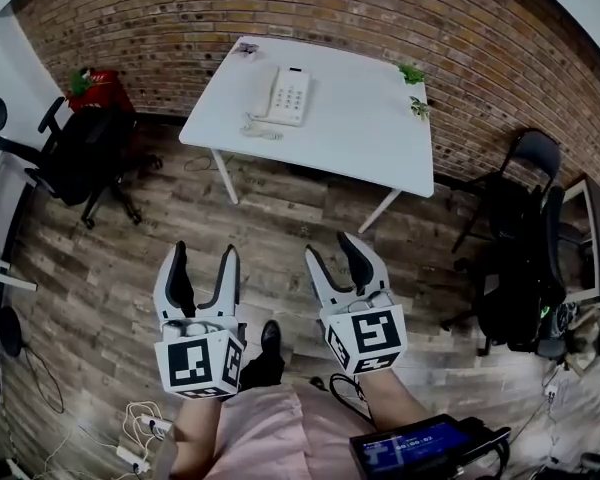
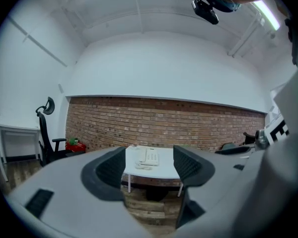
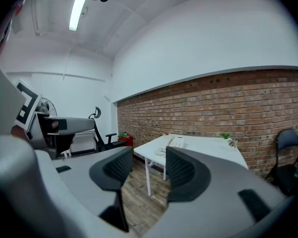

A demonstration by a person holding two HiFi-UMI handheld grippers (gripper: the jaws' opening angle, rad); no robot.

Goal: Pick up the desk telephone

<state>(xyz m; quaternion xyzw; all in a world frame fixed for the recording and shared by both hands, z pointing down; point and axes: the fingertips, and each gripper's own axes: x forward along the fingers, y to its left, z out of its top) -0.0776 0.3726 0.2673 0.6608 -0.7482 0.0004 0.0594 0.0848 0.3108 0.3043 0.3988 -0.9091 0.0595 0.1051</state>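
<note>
Head view: L gripper and R gripper are held side by side low in frame, over the wood floor, both pointing toward the table. Both have jaws spread w/ nothing btwn them. The phone lies on the white table, near its far-left part, handset on the cradle, cord coiled just in front of it. It is well apart from both grippers. Two small plants sit at the table's far-right edge. The brick wall runs behind. A black office chair stands left of the table, w/ a red box behind it by the wall. More dark chairs stand at right. At the bottom edge are a device w/ lit screen and a power strip.

Left gripper view: L gripper is released, pads apart, empty. The phone shows far off through the gap, on the table top in front of the brick wall. The office chair is at left.

Right gripper view: R gripper is also released and empty, only floor showing btwn the pads. The table stands ahead, a bit to the right, w/ the phone near its left end and a plant at the wall side.
</note>
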